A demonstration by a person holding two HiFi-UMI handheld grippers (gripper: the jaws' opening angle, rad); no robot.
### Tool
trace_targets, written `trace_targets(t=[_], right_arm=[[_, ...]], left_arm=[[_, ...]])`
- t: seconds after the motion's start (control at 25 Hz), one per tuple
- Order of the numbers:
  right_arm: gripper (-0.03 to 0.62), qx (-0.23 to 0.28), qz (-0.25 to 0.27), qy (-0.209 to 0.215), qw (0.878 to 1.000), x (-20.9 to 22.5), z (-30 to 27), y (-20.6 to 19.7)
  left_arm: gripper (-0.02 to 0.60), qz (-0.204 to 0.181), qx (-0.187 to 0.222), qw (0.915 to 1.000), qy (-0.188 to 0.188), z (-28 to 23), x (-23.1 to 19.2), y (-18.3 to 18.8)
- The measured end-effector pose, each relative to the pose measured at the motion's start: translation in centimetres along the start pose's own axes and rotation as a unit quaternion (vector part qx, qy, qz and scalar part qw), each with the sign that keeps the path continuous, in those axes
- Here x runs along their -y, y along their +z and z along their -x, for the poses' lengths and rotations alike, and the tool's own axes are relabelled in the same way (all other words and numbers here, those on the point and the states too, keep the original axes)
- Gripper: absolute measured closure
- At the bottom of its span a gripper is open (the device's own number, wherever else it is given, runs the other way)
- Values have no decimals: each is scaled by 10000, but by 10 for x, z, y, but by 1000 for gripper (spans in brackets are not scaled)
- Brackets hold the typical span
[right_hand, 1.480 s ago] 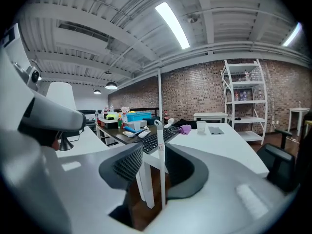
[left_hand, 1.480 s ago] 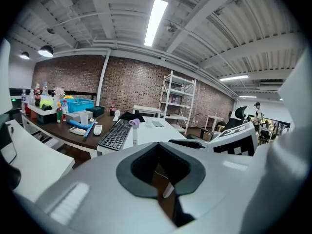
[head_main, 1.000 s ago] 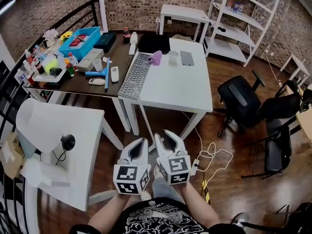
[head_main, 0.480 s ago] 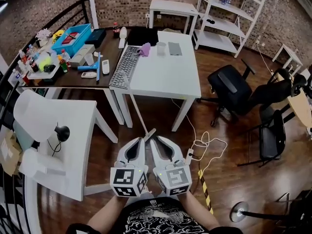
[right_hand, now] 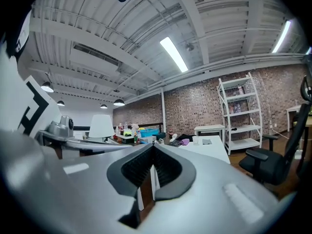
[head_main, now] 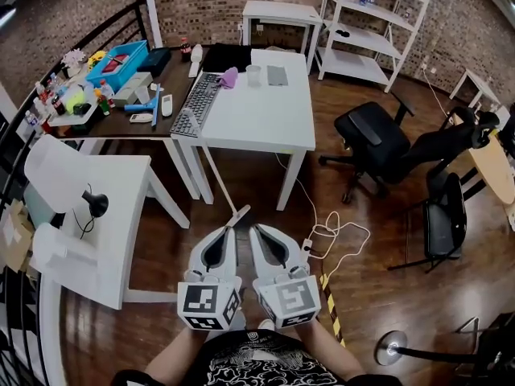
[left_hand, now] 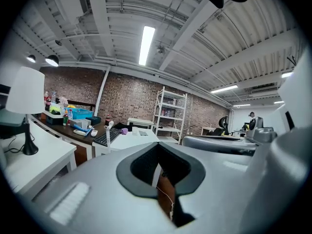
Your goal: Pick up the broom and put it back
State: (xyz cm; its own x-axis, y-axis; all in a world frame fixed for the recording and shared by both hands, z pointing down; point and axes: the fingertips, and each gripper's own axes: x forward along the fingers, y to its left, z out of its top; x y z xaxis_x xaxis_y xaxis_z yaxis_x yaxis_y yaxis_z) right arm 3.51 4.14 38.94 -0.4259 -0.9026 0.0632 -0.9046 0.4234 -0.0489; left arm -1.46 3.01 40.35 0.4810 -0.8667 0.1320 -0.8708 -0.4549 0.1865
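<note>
A second ago the right gripper's (head_main: 256, 231) fingers stood spread. Now they are pressed together tip to tip, empty. The left gripper's (head_main: 228, 232) fingers are pressed together and empty too. The two grippers sit side by side and have drawn back from the white tabletop (head_main: 265, 123), which now lies further beyond the fingertips.

The broom (head_main: 239, 214) has its grey head on the floor just past the fingertips, between the two pairs and touching neither. A second ago the grippers covered it. From there its thin white handle slants away to the tabletop's near edge.

To the right of the fingers a white cable (head_main: 338, 236) curls on the floor. Further off on that side stands a black office chair (head_main: 374, 139). Far beyond the fingertips a keyboard (head_main: 193, 103) lies at the tabletop's left edge.

Only the head view shows the broom's whole length. Each gripper view shows just a white bar through the gap behind its closed tips, and I cannot tell whether it is the handle or a table leg. The gripper views also show the lit ceiling tube (left_hand: 146, 44), which the head view does not.
</note>
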Motion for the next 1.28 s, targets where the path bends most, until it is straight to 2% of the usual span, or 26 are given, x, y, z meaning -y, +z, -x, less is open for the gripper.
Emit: trace_targets(t=[0.56,1.28], right_arm=[[600,5,12,368,9993,-19,67,-8],[600,29,61,491,9988,-23,79,-12]], left_arm=[[577,-154,49,9996,235,56,48,-16],[577,-164,59,9995,262,66,62,-20]])
